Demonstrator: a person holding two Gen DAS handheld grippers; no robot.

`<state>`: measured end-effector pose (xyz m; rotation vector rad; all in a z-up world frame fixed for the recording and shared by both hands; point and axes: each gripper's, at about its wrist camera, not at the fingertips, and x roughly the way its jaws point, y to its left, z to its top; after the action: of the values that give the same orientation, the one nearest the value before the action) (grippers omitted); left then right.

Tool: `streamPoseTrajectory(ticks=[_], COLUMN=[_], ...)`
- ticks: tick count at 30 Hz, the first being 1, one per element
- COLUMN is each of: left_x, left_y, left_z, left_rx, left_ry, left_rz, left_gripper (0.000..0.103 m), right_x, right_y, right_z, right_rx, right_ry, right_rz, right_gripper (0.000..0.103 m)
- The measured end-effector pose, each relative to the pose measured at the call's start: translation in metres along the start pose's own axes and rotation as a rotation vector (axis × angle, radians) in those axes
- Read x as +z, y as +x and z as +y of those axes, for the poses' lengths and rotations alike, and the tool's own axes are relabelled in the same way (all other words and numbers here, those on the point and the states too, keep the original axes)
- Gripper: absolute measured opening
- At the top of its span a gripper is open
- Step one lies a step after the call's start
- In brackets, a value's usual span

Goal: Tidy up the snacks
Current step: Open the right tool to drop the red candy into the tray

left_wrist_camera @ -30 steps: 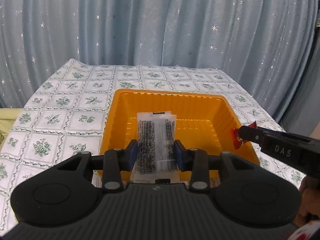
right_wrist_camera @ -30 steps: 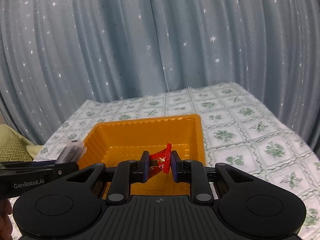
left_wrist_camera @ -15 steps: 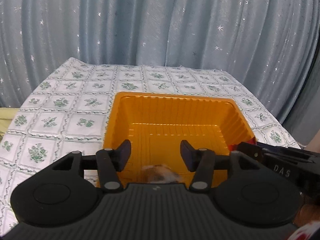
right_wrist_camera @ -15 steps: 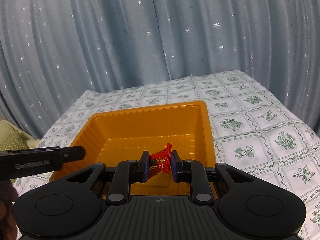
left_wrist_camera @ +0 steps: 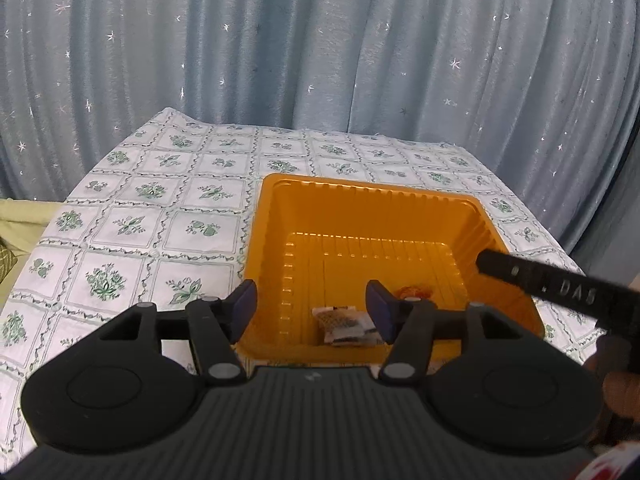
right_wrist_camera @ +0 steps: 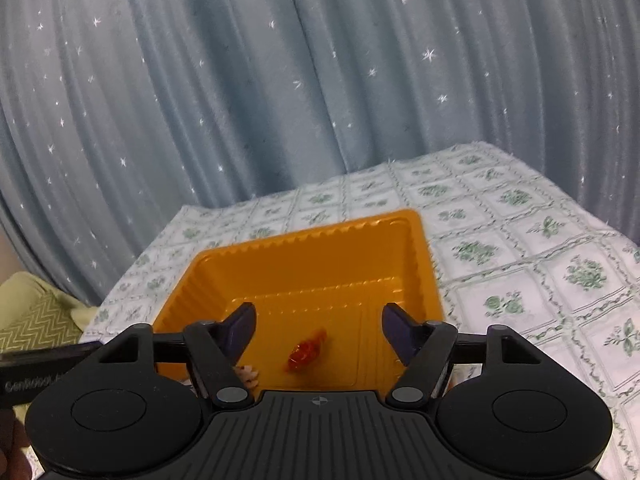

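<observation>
A square orange plastic tray [left_wrist_camera: 372, 200] with ribbed walls sits on a bench covered by a white cloth with green floral squares [left_wrist_camera: 132, 224], filling the centre of both wrist views; a blue-grey curtain dotted with silver stars [left_wrist_camera: 320, 48] hangs behind it. In the left wrist view the left gripper [left_wrist_camera: 312, 308] is low in the frame with its jaws opening and nothing between the pads; a small white snack packet with dark print [left_wrist_camera: 346, 326] lies on the tray floor at the near wall, just under the gap. In the right wrist view the right gripper [right_wrist_camera: 318, 330] has its jaws opening too, and a small red foil-wrapped candy [right_wrist_camera: 306, 350] lies loose on the tray floor below centre, touching neither pad. The packet's corner [right_wrist_camera: 246, 374] peeks out at the lower left of that view, apart from the candy.
</observation>
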<state>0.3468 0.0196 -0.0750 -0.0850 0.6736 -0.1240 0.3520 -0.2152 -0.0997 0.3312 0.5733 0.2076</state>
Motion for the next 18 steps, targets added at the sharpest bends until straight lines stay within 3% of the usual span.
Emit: streamPoseTrajectory(ticks=[11,18], left_x=[-0.02,-0.035], left_y=[-0.051,-0.101], left_z=[-0.005,-0.011], left_rx=[0.011,0.013], left_ry=[-0.006,-0.001], left_rz=[0.006,-0.011], left_gripper=[0.063,0.071], right_x=[0.002,-0.015], right_y=[-0.057,-0.113], right_z=[0.005,0.018], right_rx=[-0.042,-0.077], right_ry=[-0.025,-0.046], right_rz=[-0.063,-0.026], right_gripper=[0.07,0.07])
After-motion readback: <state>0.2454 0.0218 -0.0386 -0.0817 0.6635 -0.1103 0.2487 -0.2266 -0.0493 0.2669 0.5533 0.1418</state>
